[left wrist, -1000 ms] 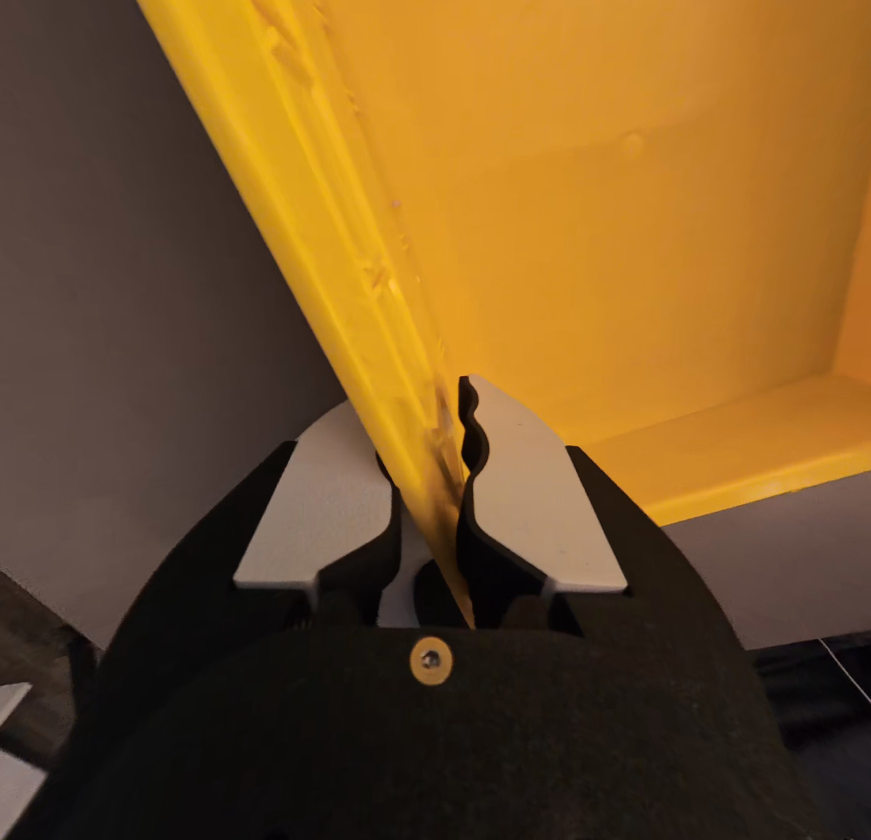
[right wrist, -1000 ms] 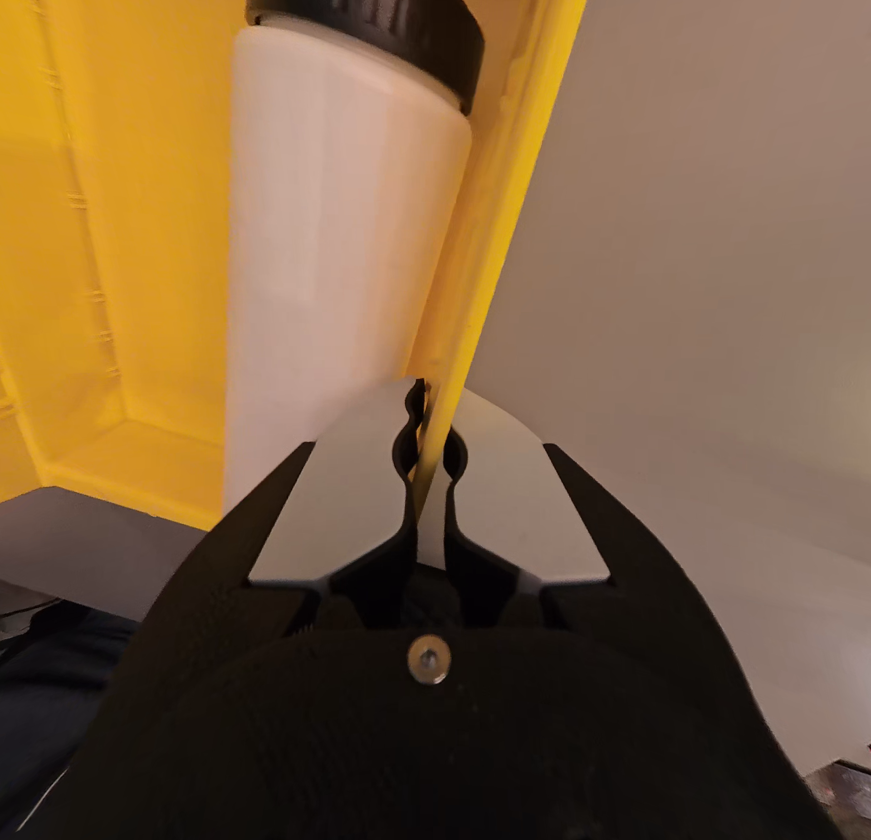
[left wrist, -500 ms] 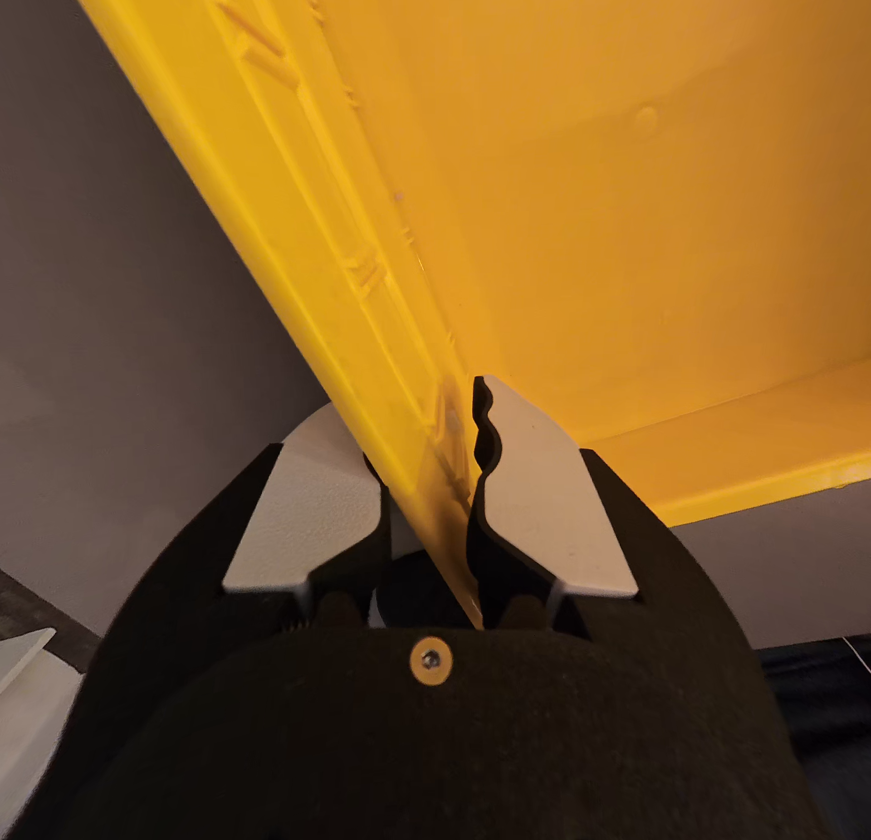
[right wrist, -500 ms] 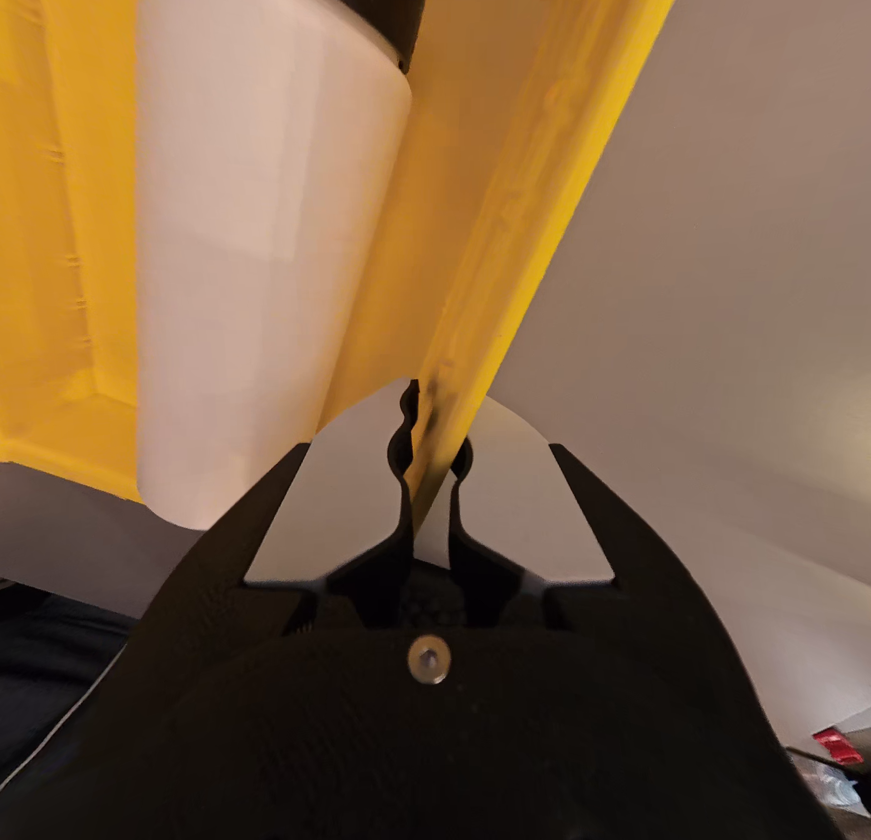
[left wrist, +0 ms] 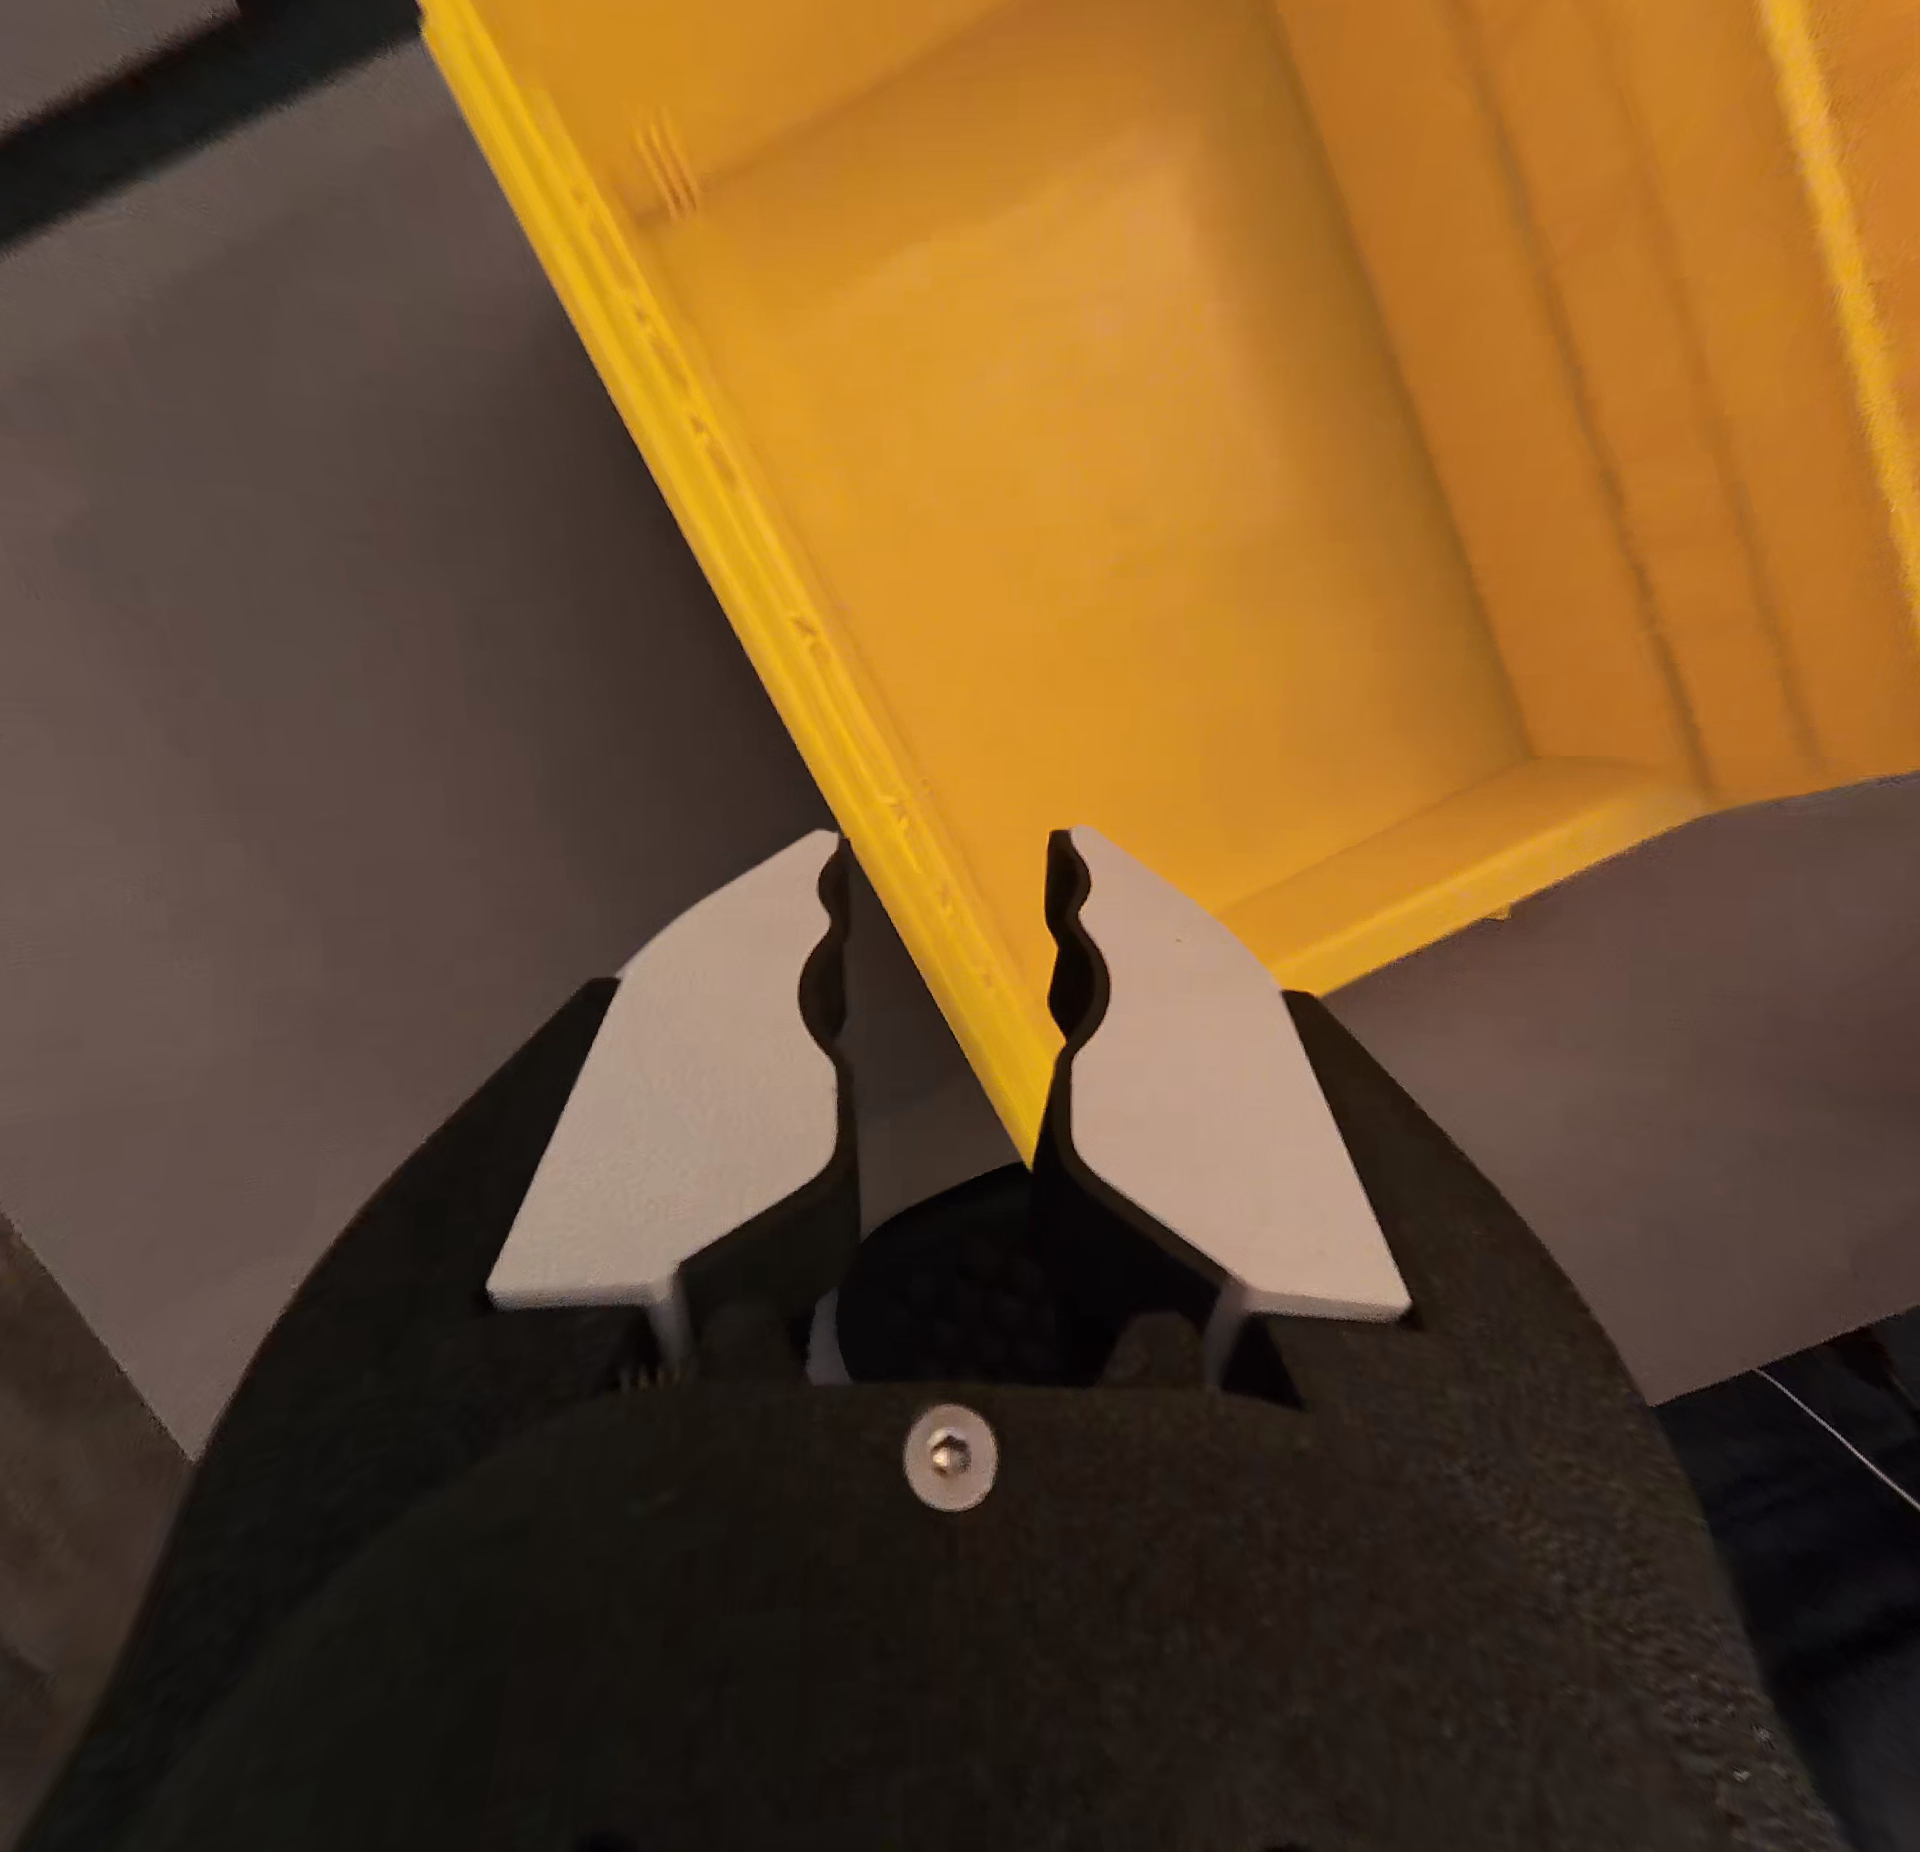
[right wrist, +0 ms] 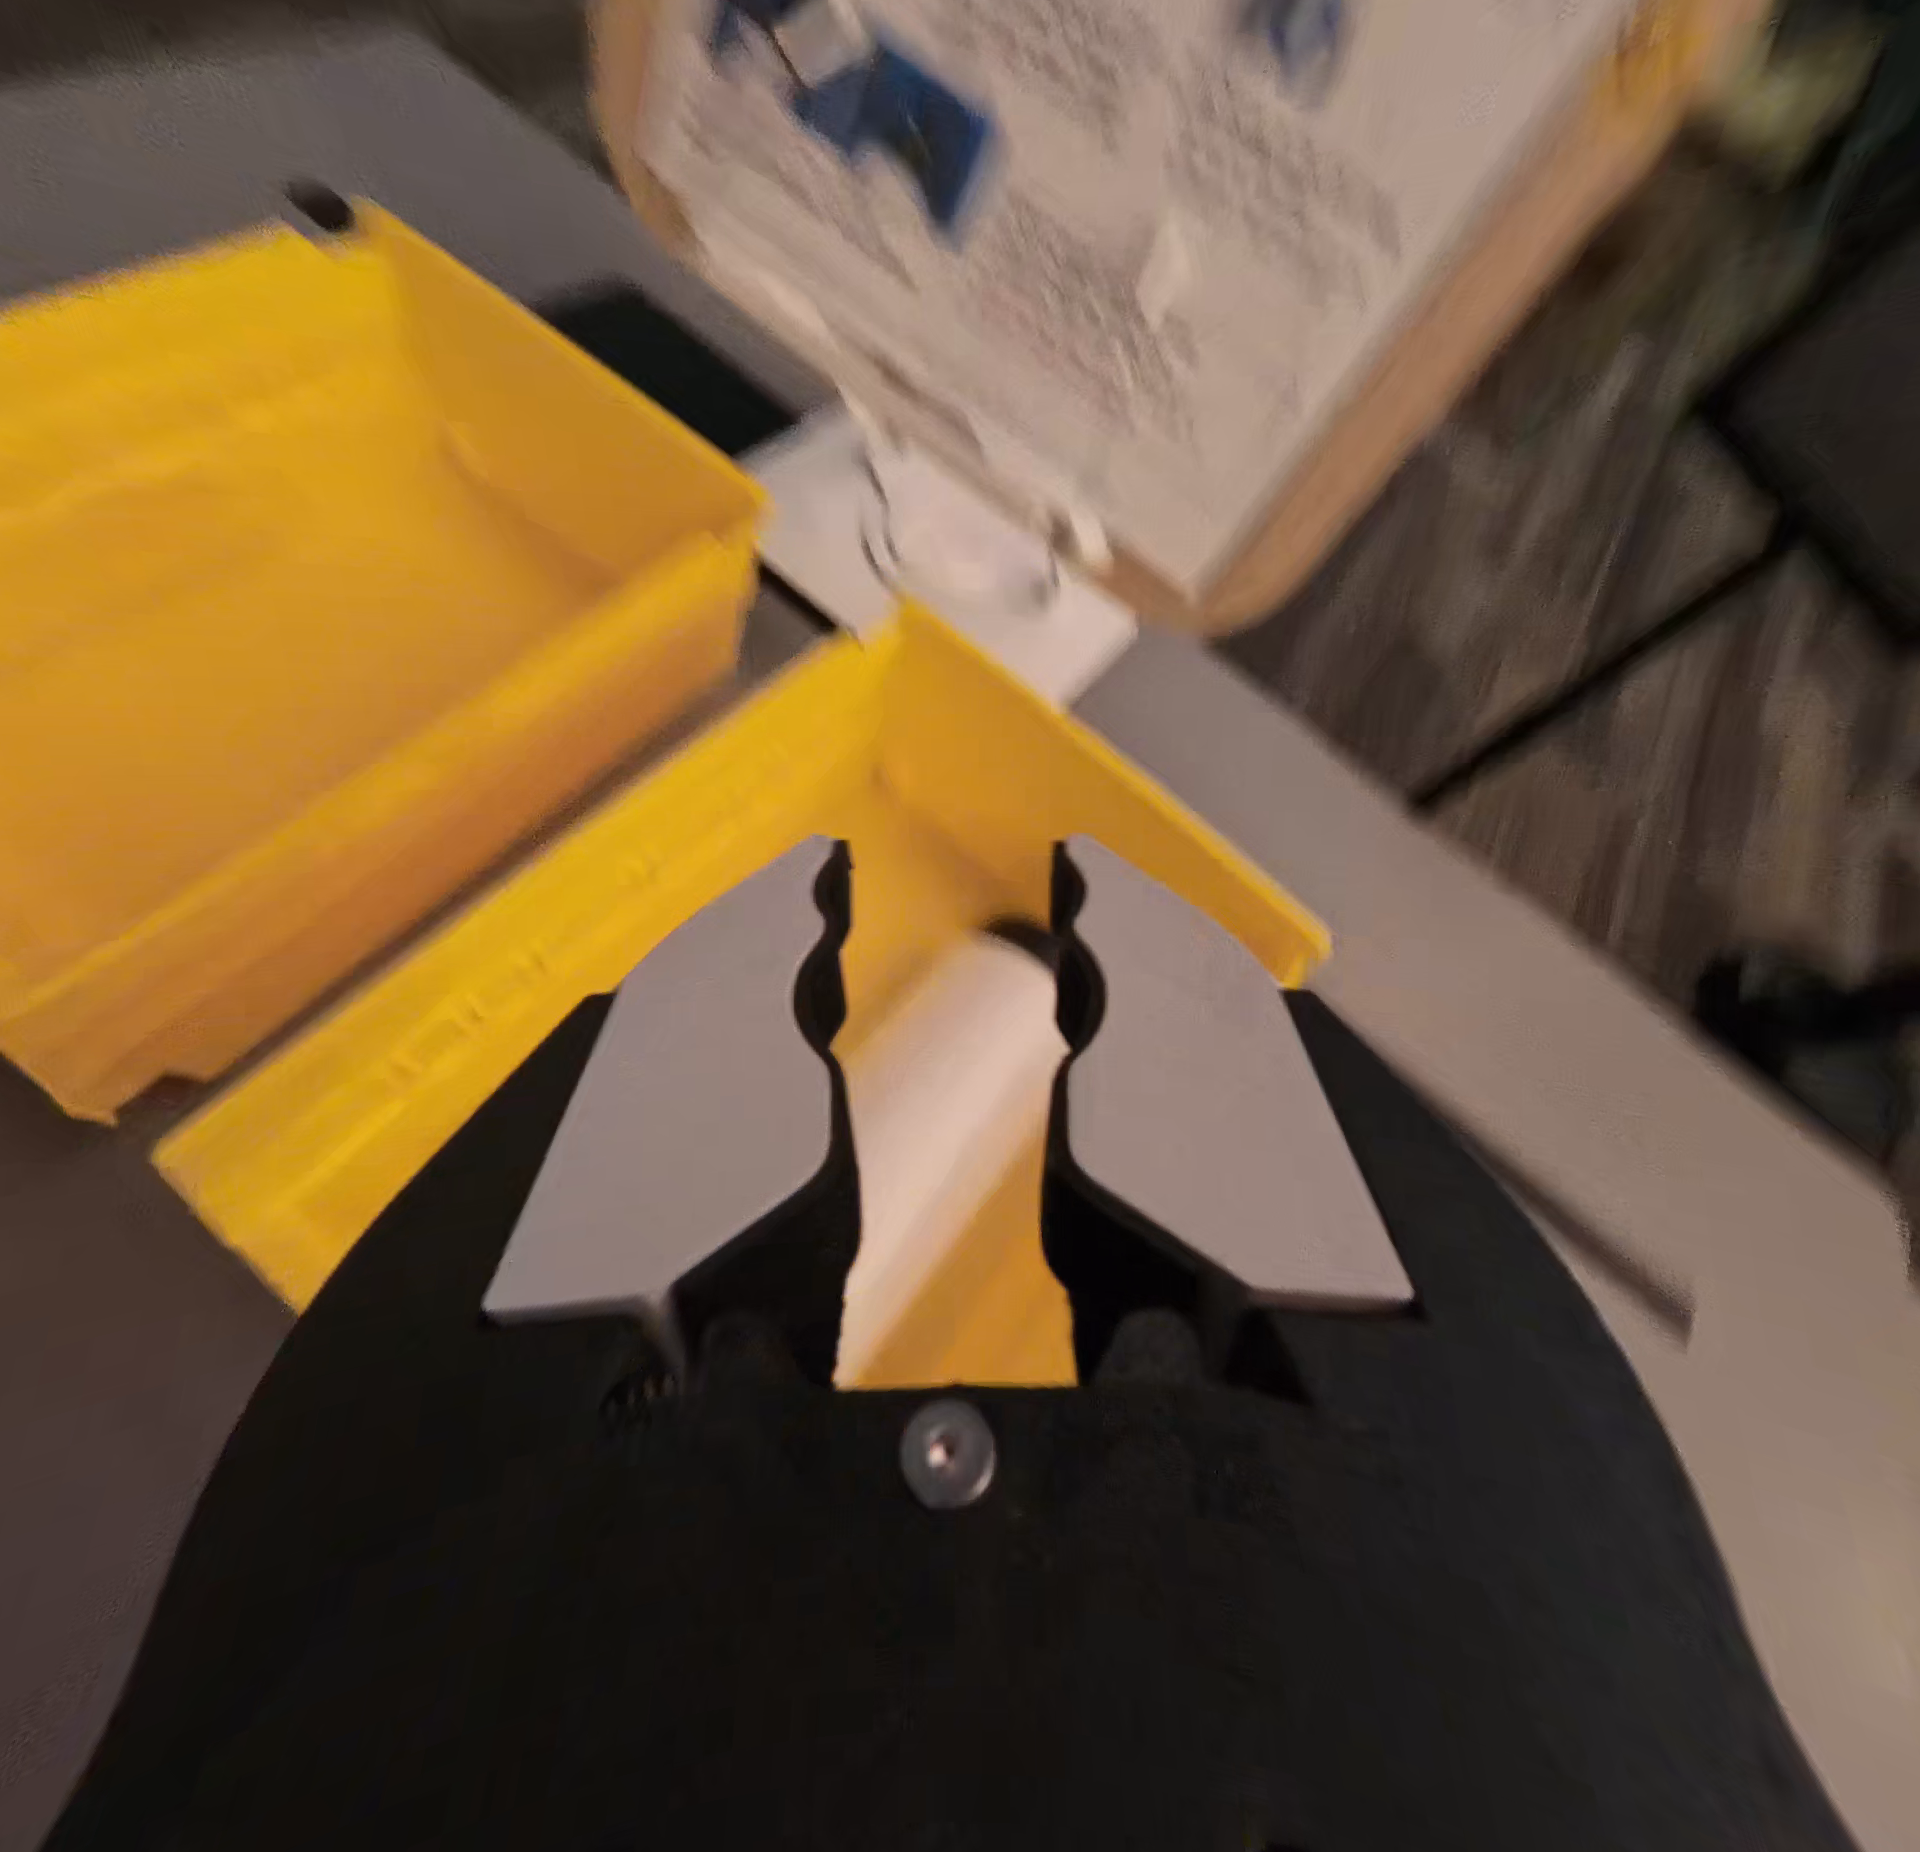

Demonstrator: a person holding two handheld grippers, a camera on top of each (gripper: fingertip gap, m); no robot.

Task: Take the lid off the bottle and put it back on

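A white bottle [right wrist: 935, 1106] with a black lid [right wrist: 1023, 938] lies in a yellow bin [right wrist: 582, 919], lid end away from me. The right wrist view is blurred. My right gripper [right wrist: 948, 852] is open and empty, held above this bin, and the bottle shows between its fingers. My left gripper [left wrist: 948, 846] is open, with the side wall of a yellow bin [left wrist: 727, 472] standing between its fingers, close against the right finger. That bin's inside shows bare. The bottle is not in the left wrist view.
A second yellow bin [right wrist: 416, 763] stands to the left of the one with the bottle. Both are on a grey table [right wrist: 1507, 1075]. A white printed sheet on a wood-edged board [right wrist: 1091, 244] is beyond them. Dark wood floor [right wrist: 1662, 607] lies to the right. About 35 cm separates my left fingertips from my right.
Both grippers were shut on yellow bin walls and have opened. The right gripper has pulled back and up, so the bottle now looks small between its fingers.
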